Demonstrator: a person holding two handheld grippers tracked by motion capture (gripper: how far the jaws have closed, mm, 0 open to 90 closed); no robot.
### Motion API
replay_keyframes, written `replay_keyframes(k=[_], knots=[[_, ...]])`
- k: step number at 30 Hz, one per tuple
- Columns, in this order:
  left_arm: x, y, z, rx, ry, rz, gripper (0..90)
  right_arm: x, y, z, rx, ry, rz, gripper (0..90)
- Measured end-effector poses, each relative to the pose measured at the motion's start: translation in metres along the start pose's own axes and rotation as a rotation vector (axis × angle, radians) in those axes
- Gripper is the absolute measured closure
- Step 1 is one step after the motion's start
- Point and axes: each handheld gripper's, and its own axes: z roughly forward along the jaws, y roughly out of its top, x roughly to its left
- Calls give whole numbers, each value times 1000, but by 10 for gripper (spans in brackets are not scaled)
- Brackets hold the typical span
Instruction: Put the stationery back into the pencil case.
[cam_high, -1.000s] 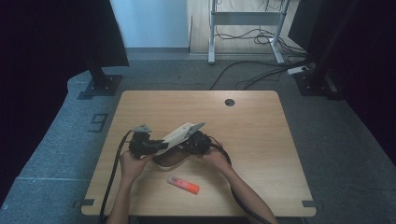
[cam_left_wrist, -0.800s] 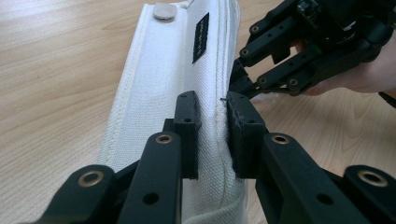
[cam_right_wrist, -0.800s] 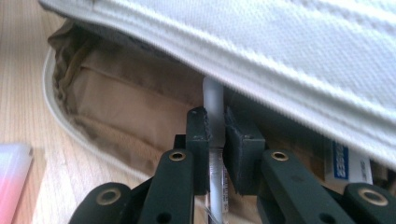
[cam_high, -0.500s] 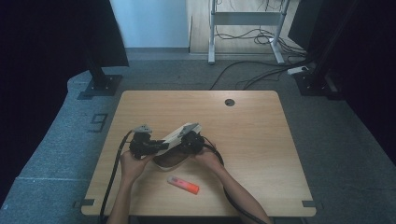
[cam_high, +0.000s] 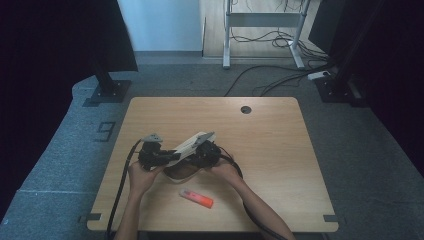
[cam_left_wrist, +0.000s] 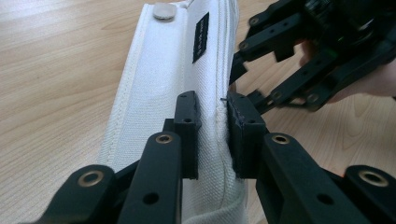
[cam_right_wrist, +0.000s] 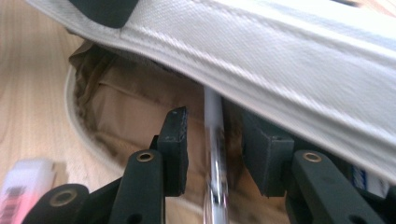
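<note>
A white fabric pencil case (cam_high: 192, 144) lies near the table's middle with its upper side lifted, showing a brown lining (cam_right_wrist: 126, 102). My left gripper (cam_left_wrist: 212, 105) is shut on the case's white edge (cam_left_wrist: 159, 79) and holds it up. My right gripper (cam_right_wrist: 212, 116) is at the case's mouth, under the raised white side (cam_right_wrist: 280, 51). Its jaws have just been opening. A silvery pen (cam_right_wrist: 215, 140) stands between them, blurred, with a gap on each side. In the high view both grippers, left (cam_high: 167, 156) and right (cam_high: 200, 152), meet at the case.
A pink and orange marker-like object (cam_high: 196, 198) lies on the wooden table (cam_high: 280, 150) just in front of the case, and appears at the lower left of the right gripper view (cam_right_wrist: 23, 182). A round cable hole (cam_high: 245, 109) sits near the far edge. Black cables trail from both grippers.
The right gripper has edged slightly left toward the case's mouth. The left hand and the lifted case stay as they were.
</note>
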Motion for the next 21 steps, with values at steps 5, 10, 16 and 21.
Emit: replay_keyframes(k=[5, 10, 16, 21], knots=[[0, 0, 0, -1, -1, -1, 756, -3, -11, -17, -10, 7, 33, 603], [0, 0, 0, 0, 0, -1, 756, -5, -26, -34, -15, 4, 52, 607], [0, 0, 0, 2, -2, 0, 755, -4, -45, -45, -18, 6, 76, 618], [0, 0, 0, 2, -2, 1, 755, -3, -62, -46, -7, 6, 90, 626]])
